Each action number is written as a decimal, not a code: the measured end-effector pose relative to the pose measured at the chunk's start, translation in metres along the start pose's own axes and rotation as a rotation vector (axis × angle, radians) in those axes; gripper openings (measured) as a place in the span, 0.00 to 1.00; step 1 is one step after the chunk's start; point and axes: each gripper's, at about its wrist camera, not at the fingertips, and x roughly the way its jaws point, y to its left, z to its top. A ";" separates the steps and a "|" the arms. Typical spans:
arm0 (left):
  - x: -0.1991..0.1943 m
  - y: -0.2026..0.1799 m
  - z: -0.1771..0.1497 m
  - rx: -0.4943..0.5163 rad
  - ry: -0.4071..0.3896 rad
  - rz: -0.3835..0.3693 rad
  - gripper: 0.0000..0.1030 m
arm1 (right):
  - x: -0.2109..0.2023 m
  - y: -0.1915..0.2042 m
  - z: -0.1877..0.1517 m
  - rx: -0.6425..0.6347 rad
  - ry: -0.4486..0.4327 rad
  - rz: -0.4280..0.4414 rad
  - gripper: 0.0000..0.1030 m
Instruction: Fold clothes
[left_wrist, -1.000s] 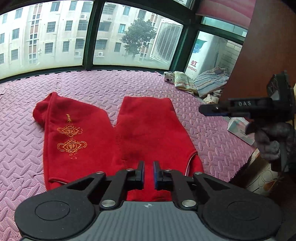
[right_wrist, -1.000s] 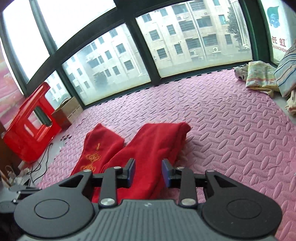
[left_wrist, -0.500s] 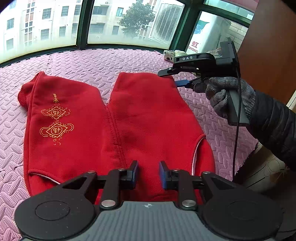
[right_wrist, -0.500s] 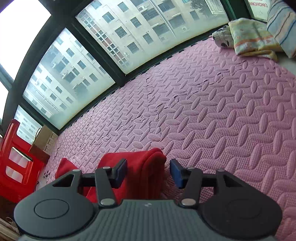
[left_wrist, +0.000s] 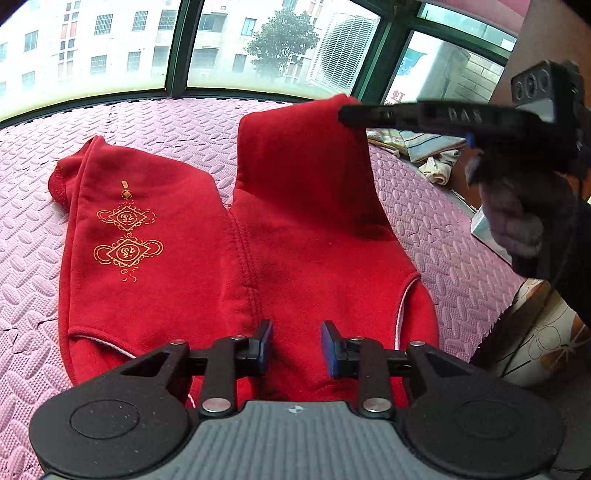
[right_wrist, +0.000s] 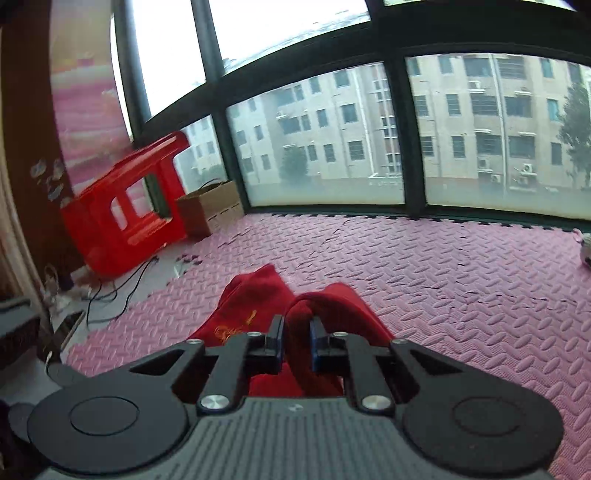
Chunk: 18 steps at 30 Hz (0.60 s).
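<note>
- Red trousers (left_wrist: 207, 236) spread flat on pink mat (left_wrist: 436, 236), legs pointing far, waist near.
- Right tongs (right_wrist: 297, 341) clamped on right leg's cuff, raised, likely for folding it over.
- Left tongs (left_wrist: 295, 347) apart above waistband, gripping nothing.

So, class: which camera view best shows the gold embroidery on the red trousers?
The left wrist view: the gold embroidery on the red trousers lies flat, whole and sharp. The right wrist view catches only a blurred sliver of it beside the right hand-held gripper.
</note>
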 end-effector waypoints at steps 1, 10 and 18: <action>-0.001 0.000 -0.001 -0.002 -0.001 -0.001 0.31 | 0.004 0.013 -0.006 -0.041 0.042 0.016 0.13; -0.004 -0.001 -0.005 0.005 -0.008 -0.003 0.36 | -0.026 0.035 -0.022 0.023 0.069 0.091 0.26; -0.004 -0.002 -0.006 0.009 -0.009 -0.004 0.41 | -0.031 -0.048 -0.022 0.384 0.005 -0.110 0.35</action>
